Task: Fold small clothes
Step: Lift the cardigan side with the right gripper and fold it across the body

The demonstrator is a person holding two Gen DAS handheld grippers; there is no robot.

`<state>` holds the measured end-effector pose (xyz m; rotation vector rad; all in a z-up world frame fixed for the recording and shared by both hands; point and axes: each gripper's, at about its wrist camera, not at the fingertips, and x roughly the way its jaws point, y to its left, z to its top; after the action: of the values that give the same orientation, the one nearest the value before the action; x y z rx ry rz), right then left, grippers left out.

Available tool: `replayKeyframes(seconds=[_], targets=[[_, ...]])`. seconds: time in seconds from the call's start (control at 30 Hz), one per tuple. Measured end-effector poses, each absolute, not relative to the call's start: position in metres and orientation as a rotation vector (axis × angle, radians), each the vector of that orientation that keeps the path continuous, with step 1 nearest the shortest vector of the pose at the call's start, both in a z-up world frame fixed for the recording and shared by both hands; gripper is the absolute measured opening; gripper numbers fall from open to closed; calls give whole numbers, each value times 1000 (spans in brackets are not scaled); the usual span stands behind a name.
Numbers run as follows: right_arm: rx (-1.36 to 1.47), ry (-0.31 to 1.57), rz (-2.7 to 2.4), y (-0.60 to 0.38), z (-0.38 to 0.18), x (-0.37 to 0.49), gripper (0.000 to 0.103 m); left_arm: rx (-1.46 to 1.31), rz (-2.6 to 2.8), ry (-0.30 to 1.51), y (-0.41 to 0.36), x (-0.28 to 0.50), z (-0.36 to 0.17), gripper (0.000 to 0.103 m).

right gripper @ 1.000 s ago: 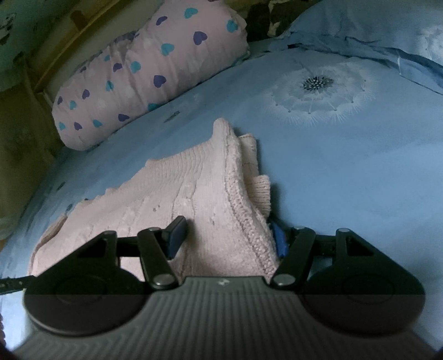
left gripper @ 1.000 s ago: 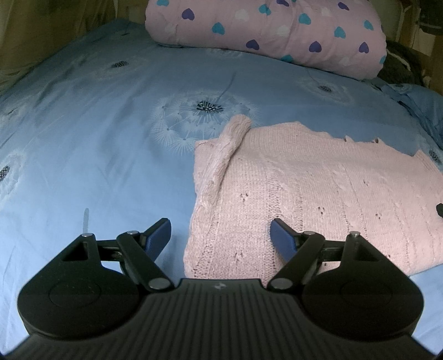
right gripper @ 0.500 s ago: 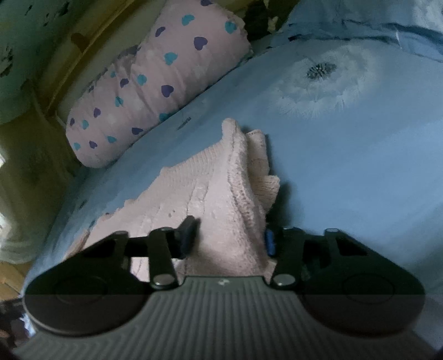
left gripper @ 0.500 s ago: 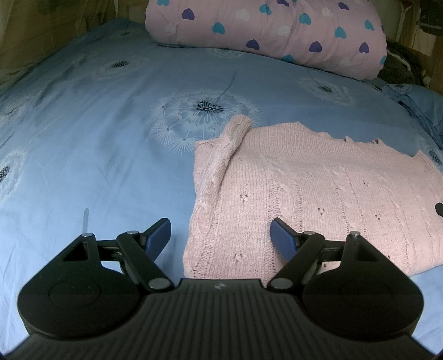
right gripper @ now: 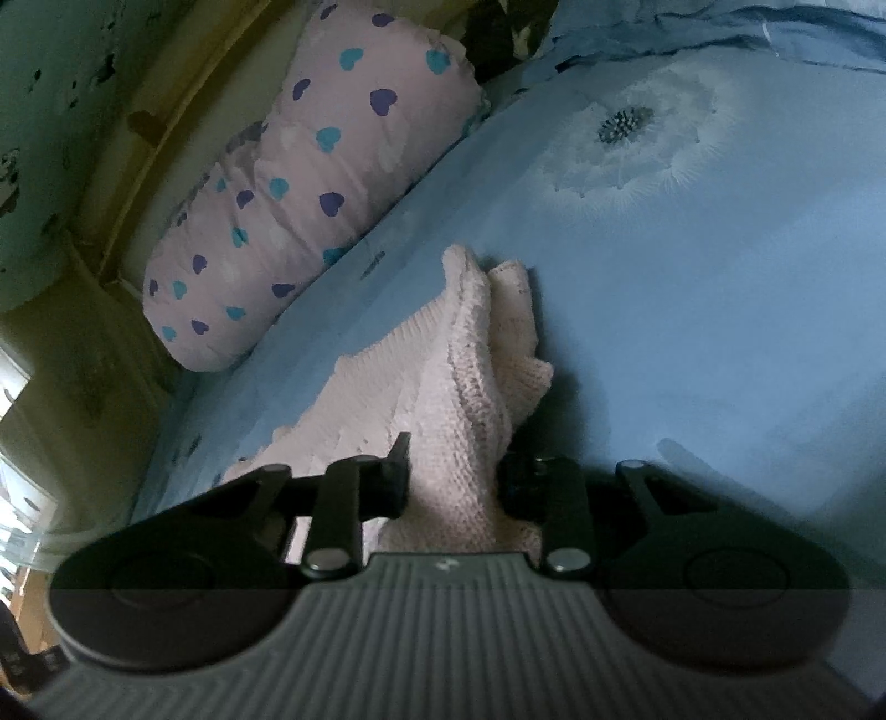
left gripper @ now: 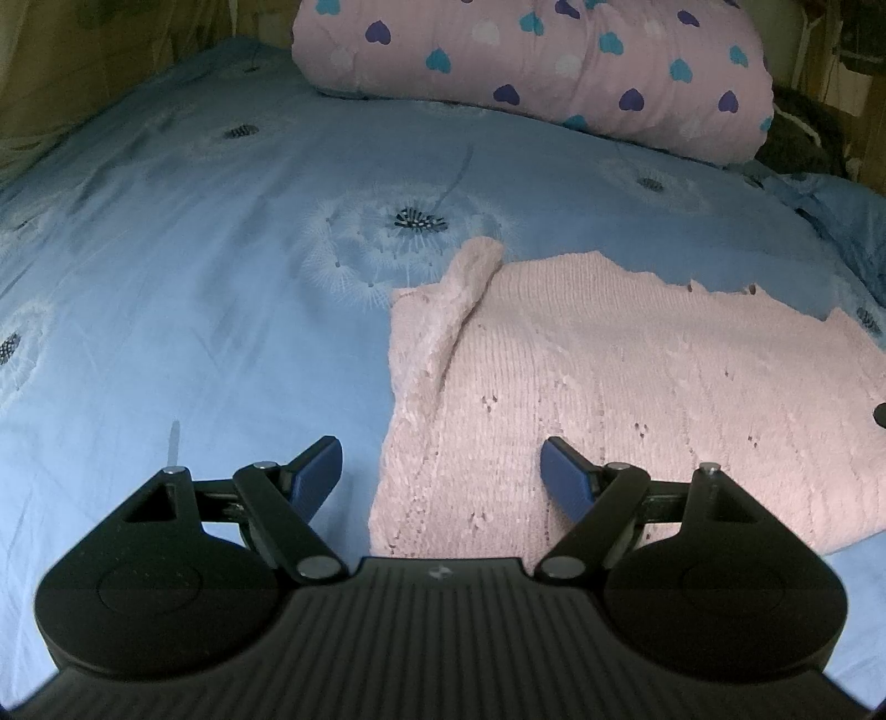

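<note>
Bed: a blue sheet (left gripper: 194, 288) printed with white dandelion heads covers the whole surface and carries everything else.
Pillow: a pink roll with blue and purple hearts (left gripper: 531, 72) lies along the far edge of the bed; in the right wrist view it runs slantwise at the upper left (right gripper: 310, 205).
Bedding: a rumpled blue cover (right gripper: 720, 27) is bunched at the bed's far right corner.
Sweater: a pink knitted sweater (left gripper: 637, 399) lies spread flat toward the near right of the bed, one sleeve folded over its left edge. In the right wrist view its right end (right gripper: 470, 399) is gathered into a raised ridge.
In the way: nothing lies on the sweater apart from the grippers.
Left gripper (left gripper: 440, 471): fingers spread wide, hovering over the sweater's near left edge, the left finger over bare sheet, the right over the knit; nothing held.
Right gripper (right gripper: 454, 476): its jaws have just been closing, and the fingers now pinch the bunched sweater edge between them.
</note>
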<state>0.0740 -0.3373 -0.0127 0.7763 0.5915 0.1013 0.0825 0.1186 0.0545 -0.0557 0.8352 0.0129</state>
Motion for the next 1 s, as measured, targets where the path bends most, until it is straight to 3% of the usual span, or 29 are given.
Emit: replayKeyframes(seconds=[0.57,1.0], targets=[[722,513,123,-322,14,67,30,-102,29,781,130,90,65,83],[750,620,55,-326,8,72,30,212,138,733,101,174,38,83]])
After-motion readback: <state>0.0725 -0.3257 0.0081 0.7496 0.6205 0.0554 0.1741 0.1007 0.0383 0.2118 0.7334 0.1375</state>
